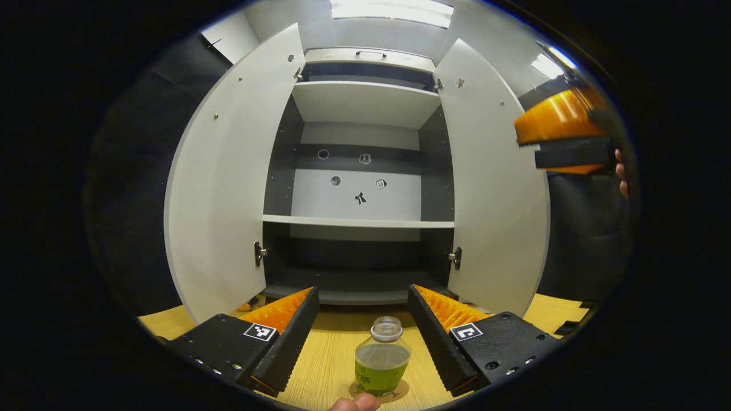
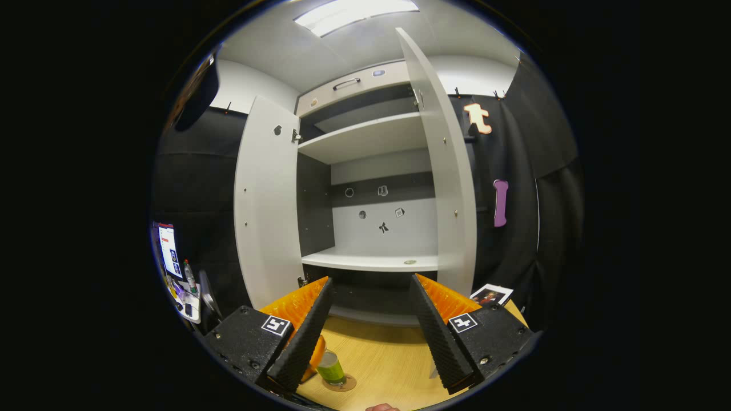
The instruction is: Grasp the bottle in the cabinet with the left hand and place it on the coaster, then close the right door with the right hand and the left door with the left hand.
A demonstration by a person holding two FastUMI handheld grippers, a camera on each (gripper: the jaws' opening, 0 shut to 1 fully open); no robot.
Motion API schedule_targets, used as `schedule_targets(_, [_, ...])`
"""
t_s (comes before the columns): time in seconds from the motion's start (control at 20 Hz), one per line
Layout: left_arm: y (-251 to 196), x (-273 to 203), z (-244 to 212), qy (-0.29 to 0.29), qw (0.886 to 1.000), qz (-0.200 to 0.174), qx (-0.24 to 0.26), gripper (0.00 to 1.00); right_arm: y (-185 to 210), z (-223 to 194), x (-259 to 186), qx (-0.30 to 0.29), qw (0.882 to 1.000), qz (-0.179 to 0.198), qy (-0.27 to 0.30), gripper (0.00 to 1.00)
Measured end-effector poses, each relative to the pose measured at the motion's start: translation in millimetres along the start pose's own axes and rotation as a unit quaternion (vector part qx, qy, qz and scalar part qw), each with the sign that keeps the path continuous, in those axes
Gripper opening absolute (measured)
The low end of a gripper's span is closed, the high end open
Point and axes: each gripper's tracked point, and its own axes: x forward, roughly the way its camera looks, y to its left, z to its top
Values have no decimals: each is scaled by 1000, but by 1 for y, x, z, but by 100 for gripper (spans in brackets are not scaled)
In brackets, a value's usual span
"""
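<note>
Bottle (image 1: 382,358): upright on coaster (image 1: 400,394), on table (image 1: 325,354) before cabinet (image 1: 360,103)
Left gripper (image 1: 361,337): jaws apart, straddling bottle, no contact
Right gripper (image 2: 370,331): jaws spread, empty, facing cabinet
Right door (image 1: 491,188), left door (image 1: 228,188): both open
Risk: left finger clips bottle on pull-back, tipping it; right door's swing passes near it

Half hidden behind a gripper finger: clear bottle of green liquid (image 2: 330,367) on round cork coaster (image 2: 341,384) (label unreadable).
</note>
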Motion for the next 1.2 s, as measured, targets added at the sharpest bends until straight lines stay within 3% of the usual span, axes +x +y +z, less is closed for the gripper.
schedule_targets(0.2, [-11, -9, 28, 3, 1000, -15, -4, 94, -6, -11, -9, 13, 1000, -8, -6, 83])
schedule_targets(0.4, [-10, -19, 46, 1, 1000, -18, -21, 94, -31, 21, -27, 29, 998, -27, -43, 83])
schedule_targets(0.75, [-4, -33, 59, -9, 1000, 2, -2, 94, -143, 102, -51, 19, 988, -127, -80, 82])
schedule_targets(0.95, [-18, -47, 55, -3, 1000, 1, -10, 94, -193, 139, -37, -6, 983, -157, -91, 82])
schedule_targets(1.2, [-21, -54, 52, 2, 1000, -2, -10, 94, -221, 156, 0, -17, 982, -167, -86, 82])
